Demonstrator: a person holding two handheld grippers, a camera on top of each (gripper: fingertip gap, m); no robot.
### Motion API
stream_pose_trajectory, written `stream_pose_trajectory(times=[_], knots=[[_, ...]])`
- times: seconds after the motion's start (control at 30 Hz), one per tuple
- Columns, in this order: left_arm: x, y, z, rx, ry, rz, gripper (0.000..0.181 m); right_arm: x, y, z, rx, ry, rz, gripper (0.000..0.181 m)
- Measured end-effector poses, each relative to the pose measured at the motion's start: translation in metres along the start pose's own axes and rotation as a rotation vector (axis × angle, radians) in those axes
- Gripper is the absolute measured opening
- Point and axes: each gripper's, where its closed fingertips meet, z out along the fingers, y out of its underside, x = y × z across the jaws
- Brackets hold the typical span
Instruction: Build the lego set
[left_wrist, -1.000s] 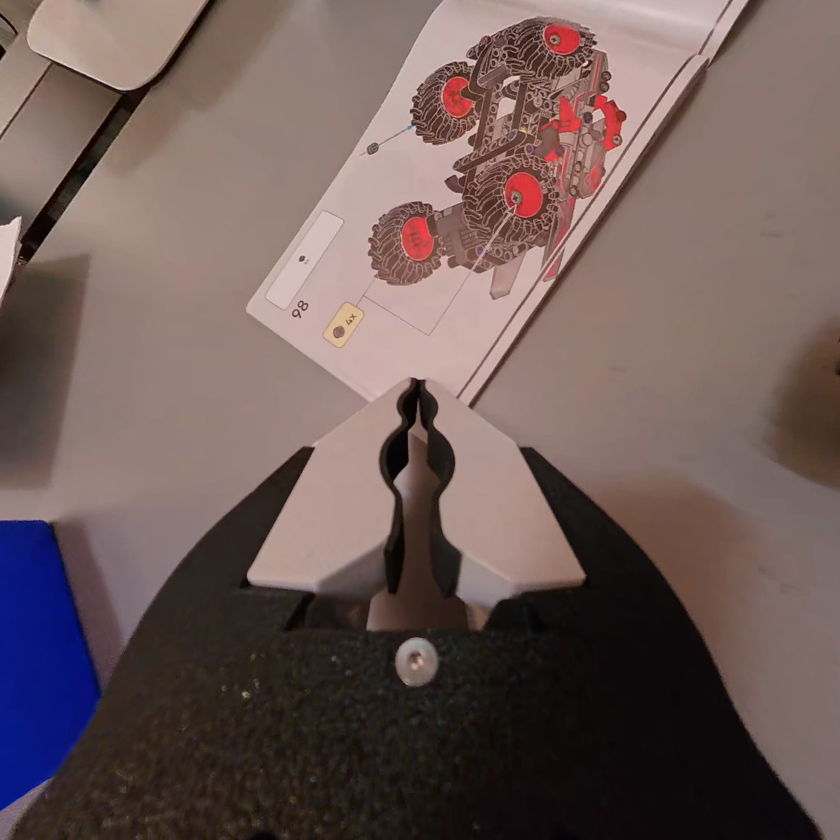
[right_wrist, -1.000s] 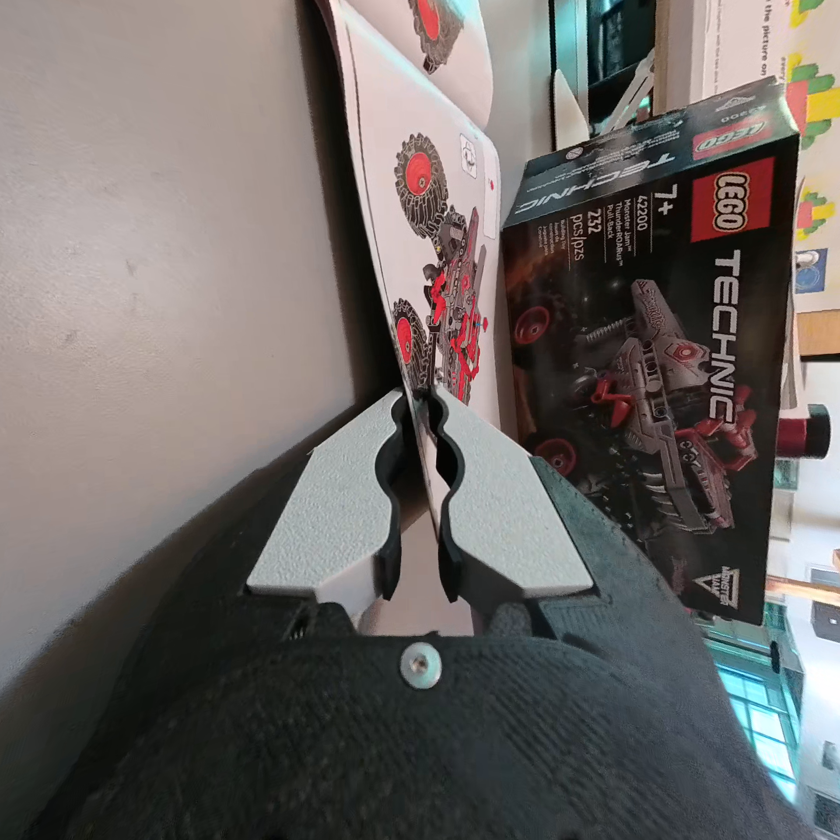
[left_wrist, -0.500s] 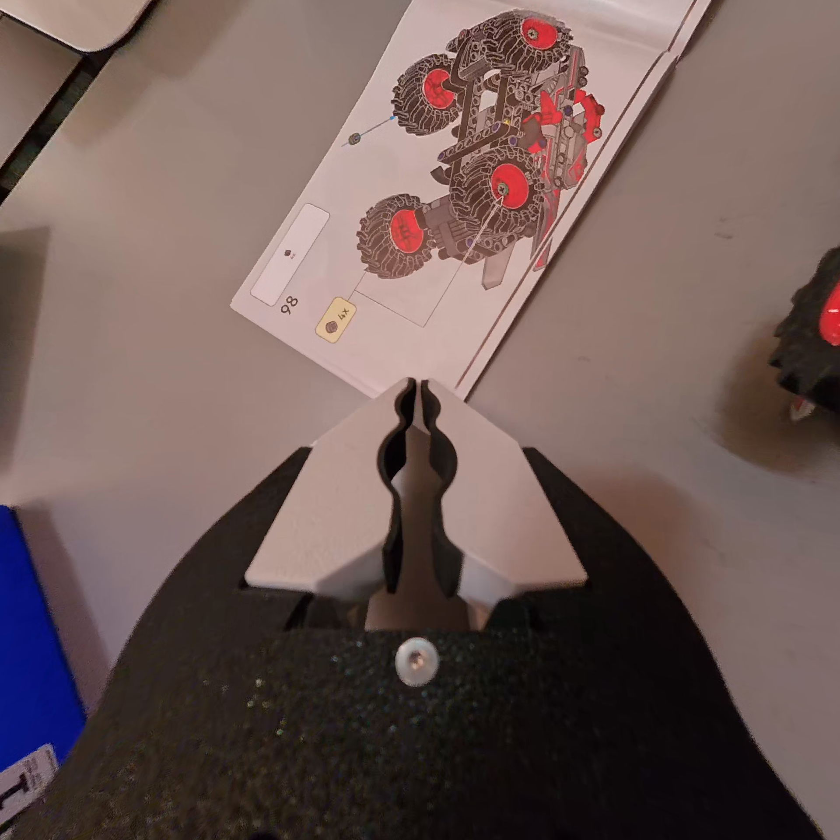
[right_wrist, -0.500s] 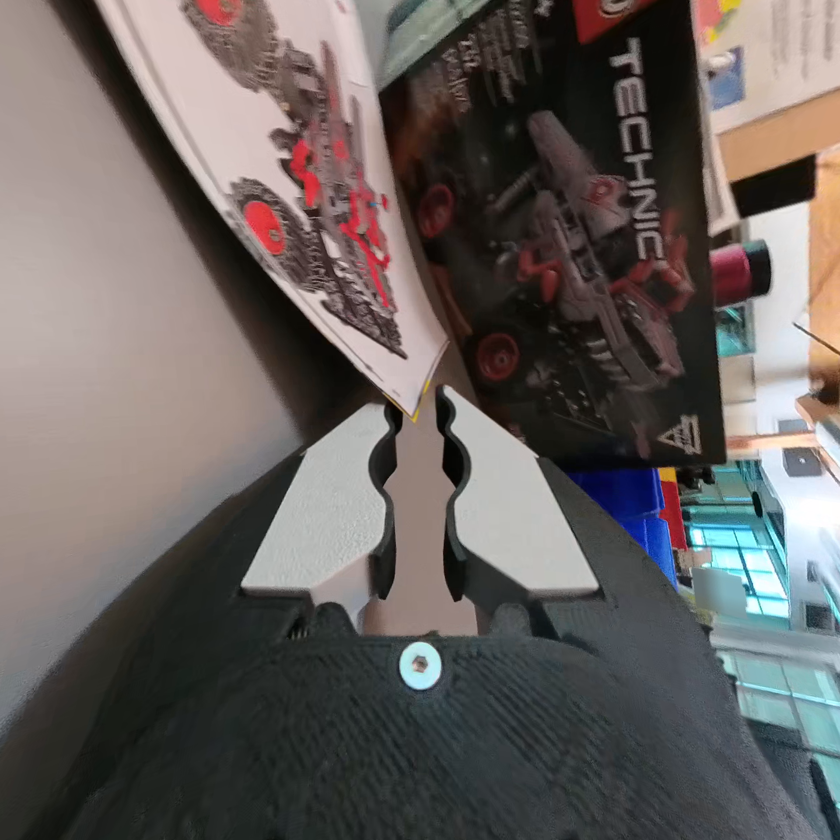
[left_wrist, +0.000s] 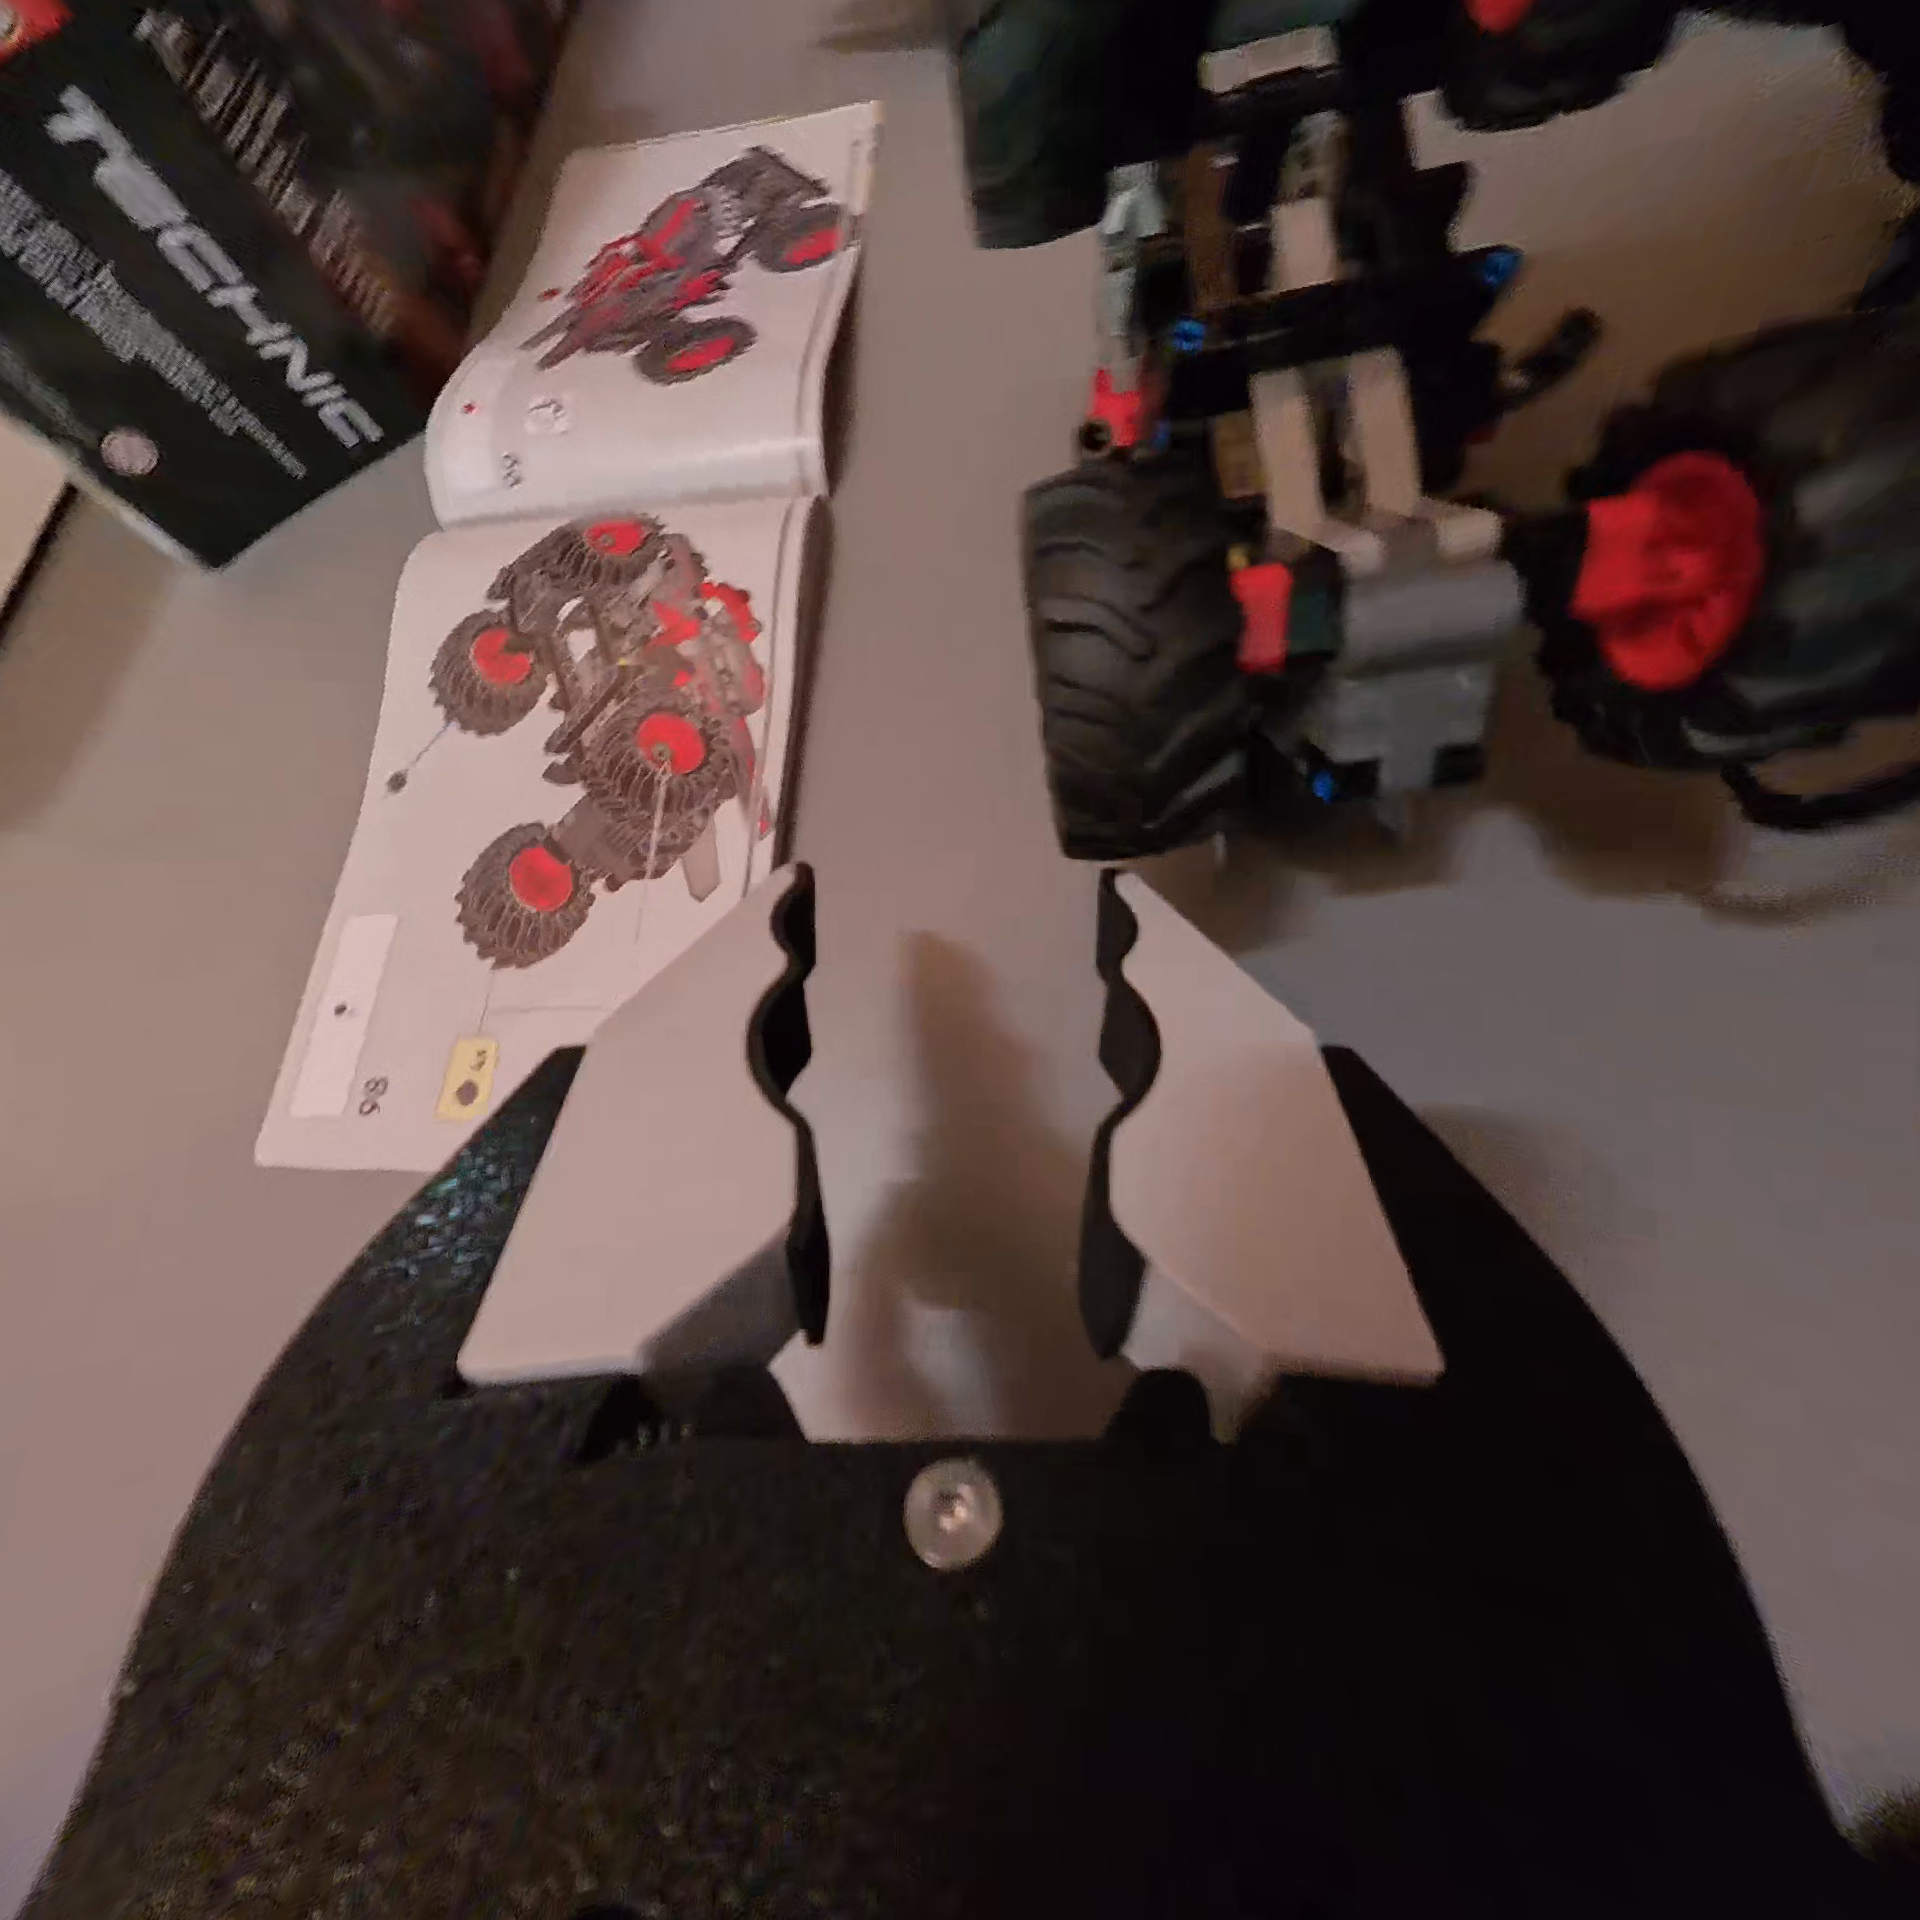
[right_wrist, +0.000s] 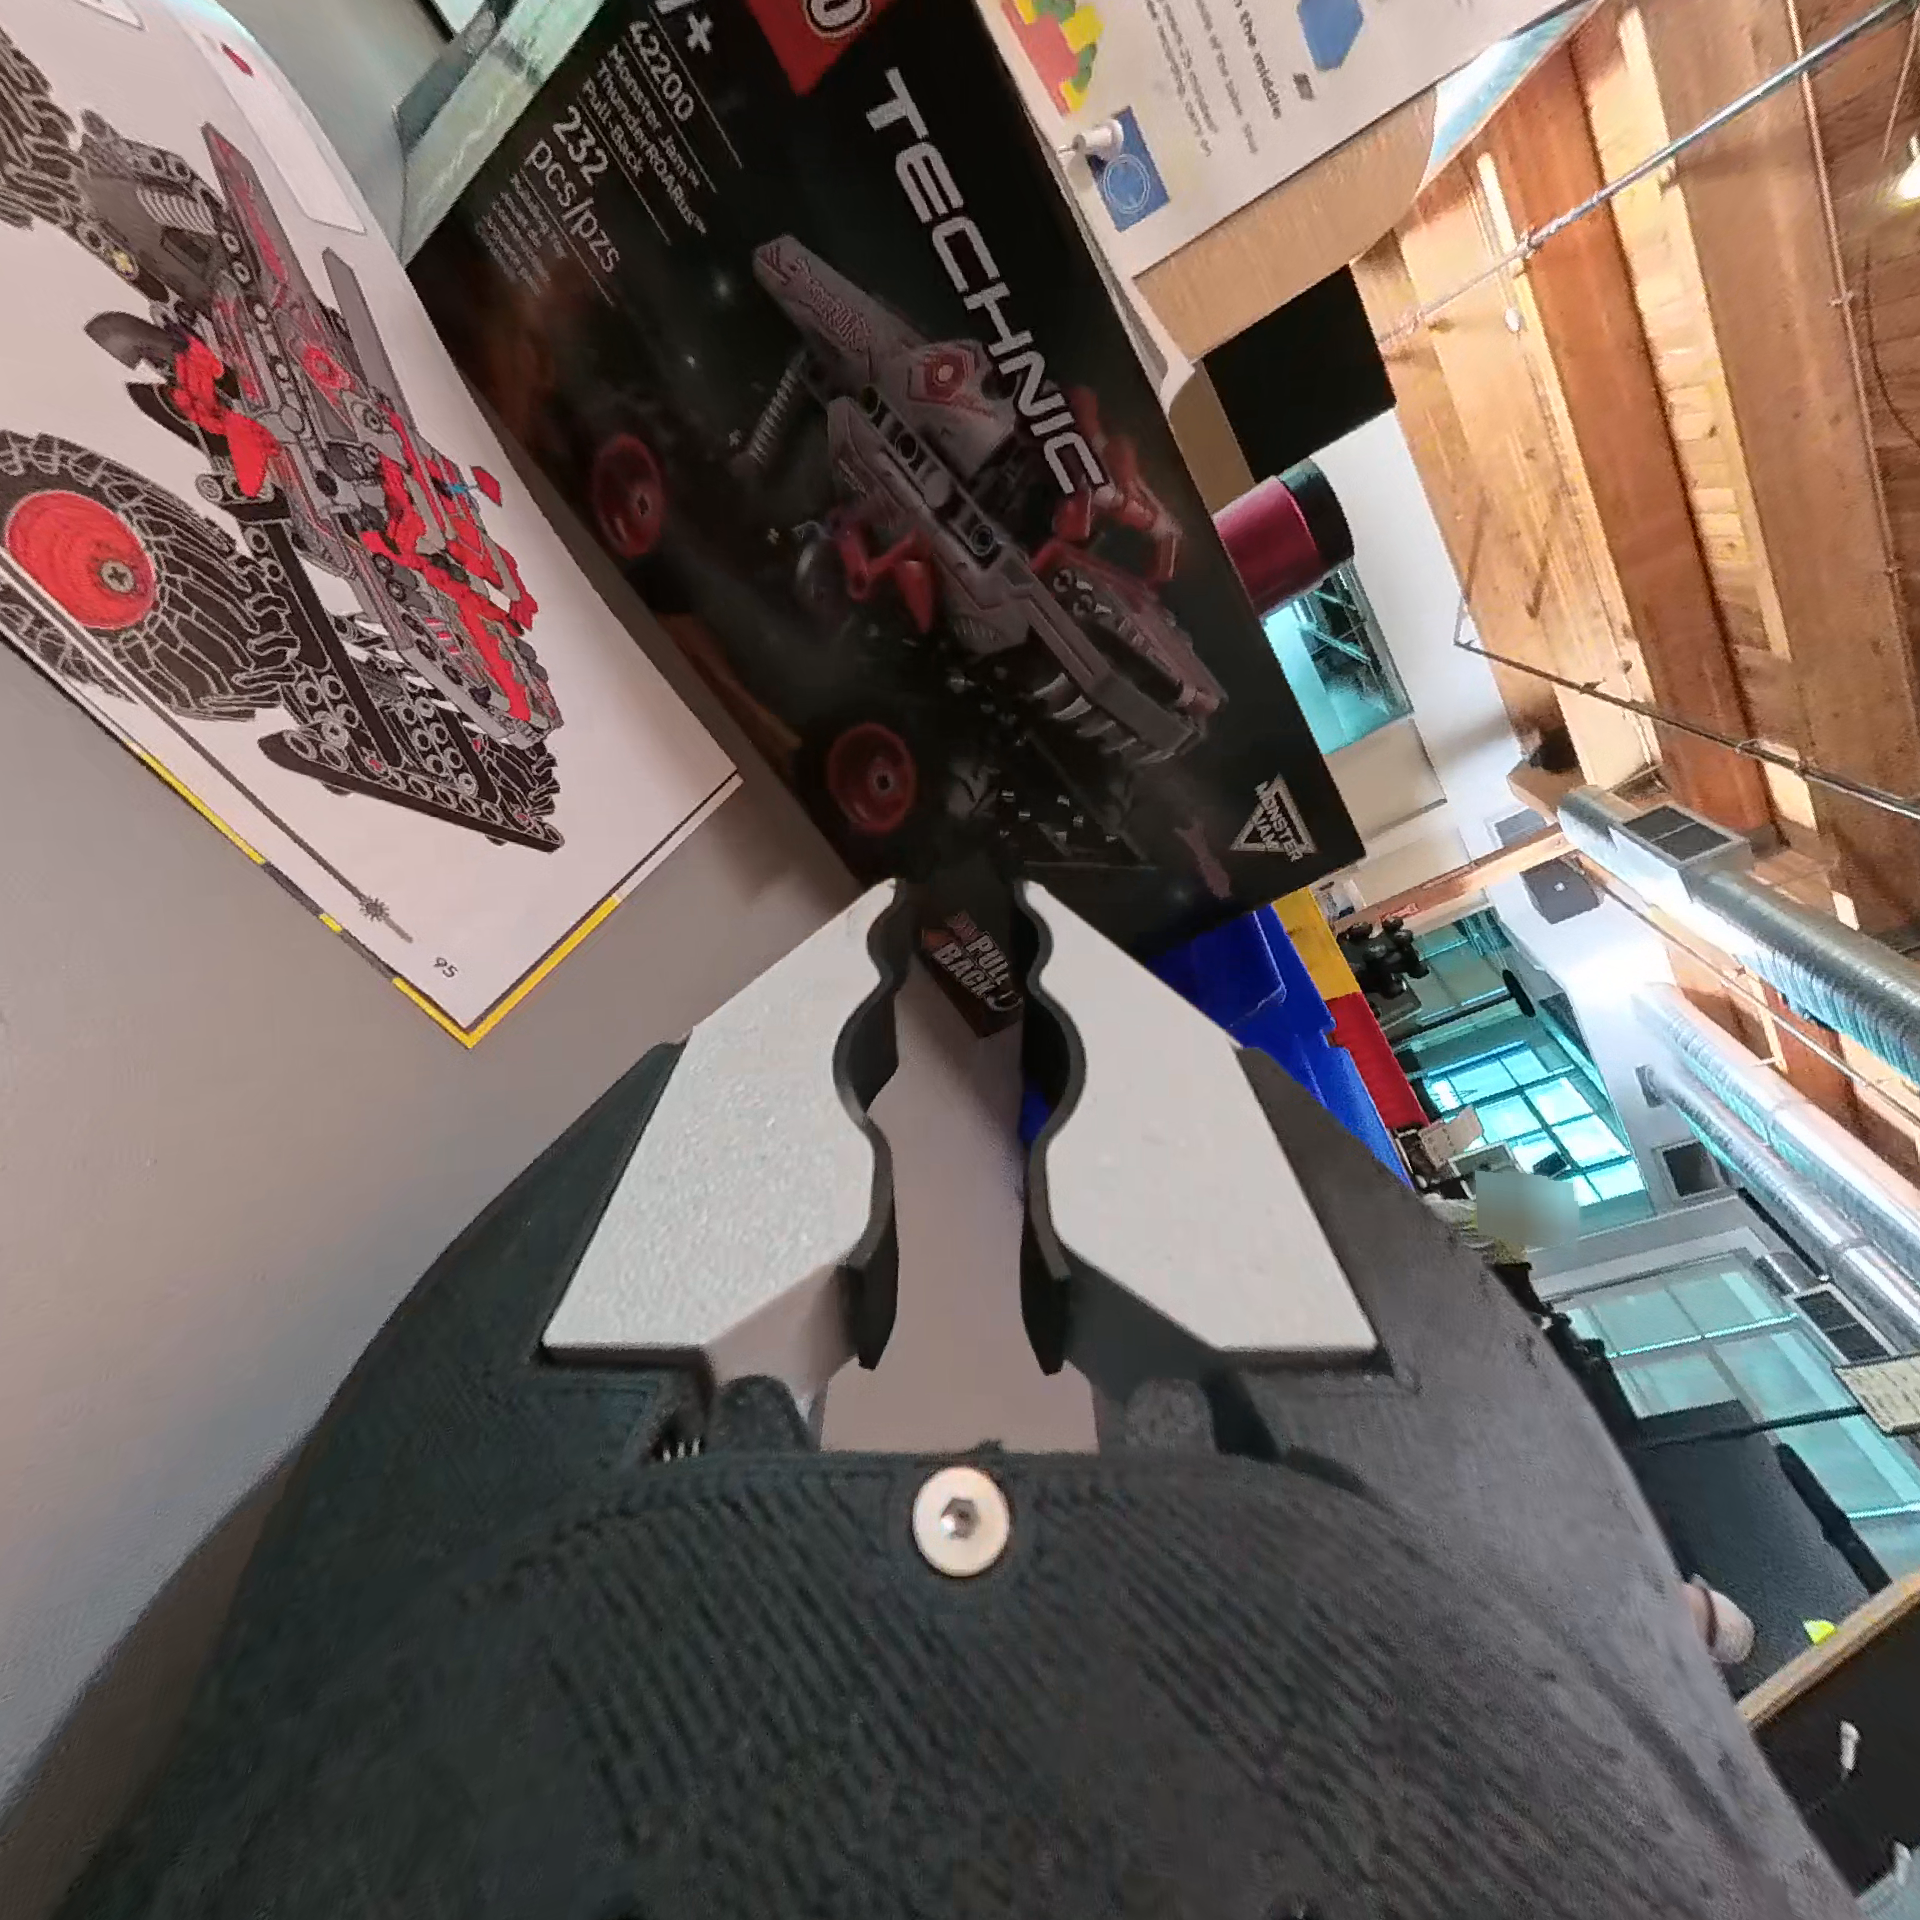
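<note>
Nearing the end by the look of it: toy truck (left_wrist: 1340, 488) far right on desk (left_wrist: 1558, 1091), four wheels on, booklet (left_wrist: 582, 779) open left. Left tongs (left_wrist: 951, 894) wide open, empty. Right tongs (right_wrist: 956, 899) slightly apart, empty, near box (right_wrist: 883, 416).
</note>
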Motion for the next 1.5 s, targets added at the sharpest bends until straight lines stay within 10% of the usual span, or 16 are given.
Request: stream_pose_trajectory(times=[0.3,0.5,0.77,1.0,1.23,1.5], knots=[[0.041,-0.031,-0.014,0.122,0.133,0.045,0.055,-0.002,-0.038,-0.016,0.193,-0.181,0.368,0.035],[0.068,-0.041,-0.011,0.112,-0.06,0.022,0.046,-0.022,-0.158,-0.129,0.426,-0.702,0.831,0.081],[0.108,-0.06,0.002,0.227,-0.254,-0.187,0.044,-0.122,-0.212,-0.214,0.199,-0.911,0.736,0.086],[0.146,-0.086,0.013,0.29,-0.173,-0.208,0.037,-0.145,-0.232,-0.225,0.279,-0.762,0.552,0.074],[0.119,-0.064,-0.012,0.256,-0.266,-0.227,0.036,-0.133,-0.226,-0.198,0.31,-0.644,0.642,0.052],[0.04,0.057,-0.106,-0.057,-0.549,-0.405,0.031,-0.127,-0.229,-0.185,0.305,-0.726,0.659,0.058]])
